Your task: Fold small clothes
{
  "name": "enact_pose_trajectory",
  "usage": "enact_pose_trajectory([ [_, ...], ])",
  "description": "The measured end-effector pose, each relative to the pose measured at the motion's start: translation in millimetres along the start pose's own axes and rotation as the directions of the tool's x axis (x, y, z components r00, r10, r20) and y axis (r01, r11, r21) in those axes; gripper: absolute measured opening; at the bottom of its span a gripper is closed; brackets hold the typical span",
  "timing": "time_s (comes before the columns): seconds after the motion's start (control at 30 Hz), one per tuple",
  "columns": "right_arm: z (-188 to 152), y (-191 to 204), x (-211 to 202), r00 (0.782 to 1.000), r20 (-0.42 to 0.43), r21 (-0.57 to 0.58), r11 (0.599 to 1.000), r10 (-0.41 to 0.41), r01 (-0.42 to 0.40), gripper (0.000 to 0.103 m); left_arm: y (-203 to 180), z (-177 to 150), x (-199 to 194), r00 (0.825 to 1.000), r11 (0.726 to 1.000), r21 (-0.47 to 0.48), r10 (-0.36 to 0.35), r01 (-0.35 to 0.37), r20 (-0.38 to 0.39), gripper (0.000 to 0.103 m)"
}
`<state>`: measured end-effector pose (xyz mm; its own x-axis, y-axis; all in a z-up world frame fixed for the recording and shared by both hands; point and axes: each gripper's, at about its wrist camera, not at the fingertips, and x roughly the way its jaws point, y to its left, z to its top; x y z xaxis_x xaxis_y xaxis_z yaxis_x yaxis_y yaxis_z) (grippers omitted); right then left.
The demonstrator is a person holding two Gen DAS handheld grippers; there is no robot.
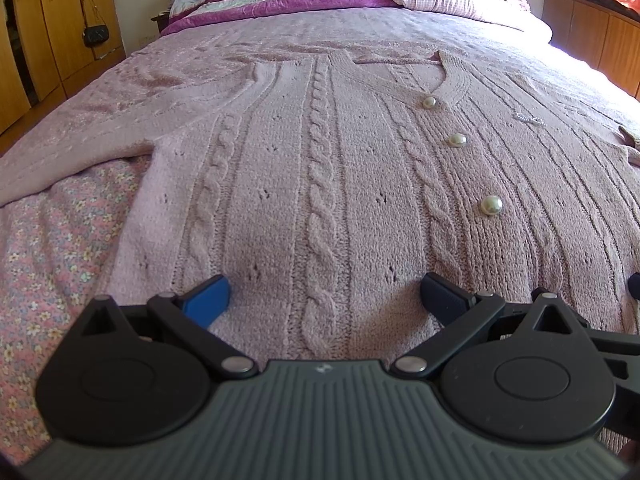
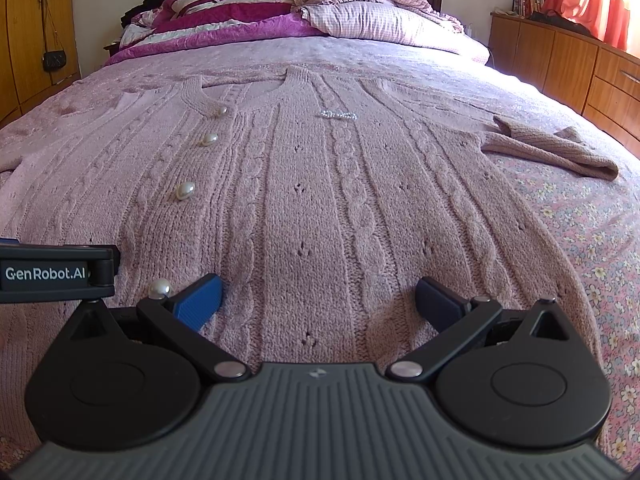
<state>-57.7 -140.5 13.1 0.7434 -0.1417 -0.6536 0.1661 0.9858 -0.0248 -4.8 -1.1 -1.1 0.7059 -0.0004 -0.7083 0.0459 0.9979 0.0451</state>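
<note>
A pink cable-knit cardigan (image 1: 320, 168) with pearl buttons (image 1: 491, 205) lies flat and spread out on the bed, neck away from me. My left gripper (image 1: 326, 300) is open and empty, its blue fingers (image 1: 208, 300) resting over the hem on the cardigan's left half. My right gripper (image 2: 318, 300) is open and empty over the hem on the right half of the cardigan (image 2: 320, 200). The right sleeve (image 2: 552, 148) is bent out to the side. The left gripper's body (image 2: 52, 272) shows at the left edge of the right wrist view.
The bed carries a pink floral sheet (image 1: 48, 240) and a pink blanket (image 2: 360, 56), with pillows and a purple quilt (image 2: 240, 24) heaped at the headboard. Wooden wardrobes (image 1: 48, 40) stand left, a low wooden cabinet (image 2: 568, 64) right.
</note>
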Motion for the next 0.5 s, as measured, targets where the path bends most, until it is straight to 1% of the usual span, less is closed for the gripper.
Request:
enact_pose_trajectory([
  [0.5, -0.1, -0.2, -0.2, 1.0, -0.001, 0.004, 1.0, -0.001, 0.001, 0.103, 0.0, -0.6, 0.3, 1.0, 1.0, -0.002, -0.001, 0.001, 0.0, 0.103],
])
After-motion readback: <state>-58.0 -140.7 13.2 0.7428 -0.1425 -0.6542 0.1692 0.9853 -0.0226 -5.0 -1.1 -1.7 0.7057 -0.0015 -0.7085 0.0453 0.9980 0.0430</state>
